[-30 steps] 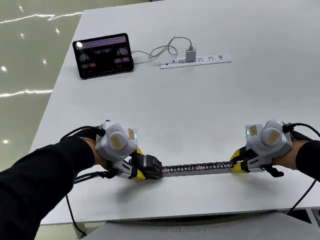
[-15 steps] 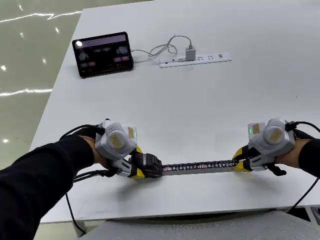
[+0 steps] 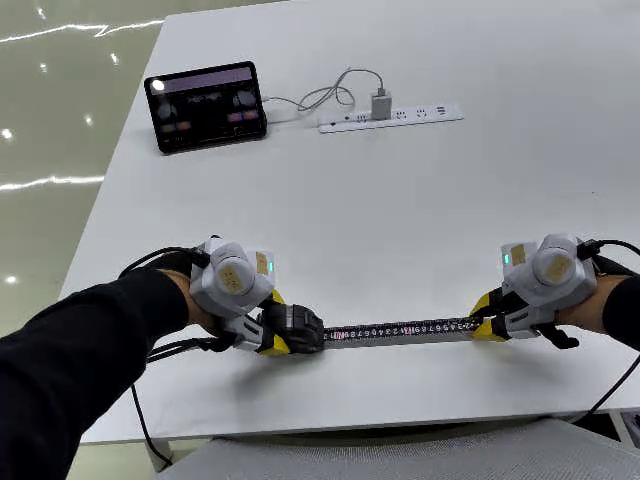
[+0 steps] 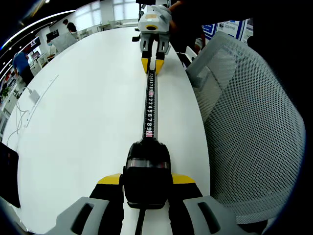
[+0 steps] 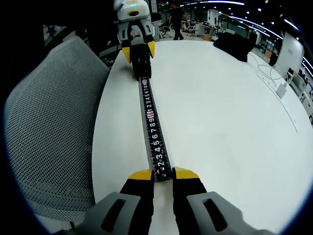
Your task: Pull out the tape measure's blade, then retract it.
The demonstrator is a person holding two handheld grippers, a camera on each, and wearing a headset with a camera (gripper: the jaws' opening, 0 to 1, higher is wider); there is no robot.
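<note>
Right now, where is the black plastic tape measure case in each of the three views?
Head view: the black plastic tape measure case lies lower left, between the left hand-held gripper's jaws.
Left gripper view: bottom centre, between that view's own jaws.
Right gripper view: top, left of centre.
Shared landmark: the dark numbered blade running from the case to the right hand-held gripper.
</note>
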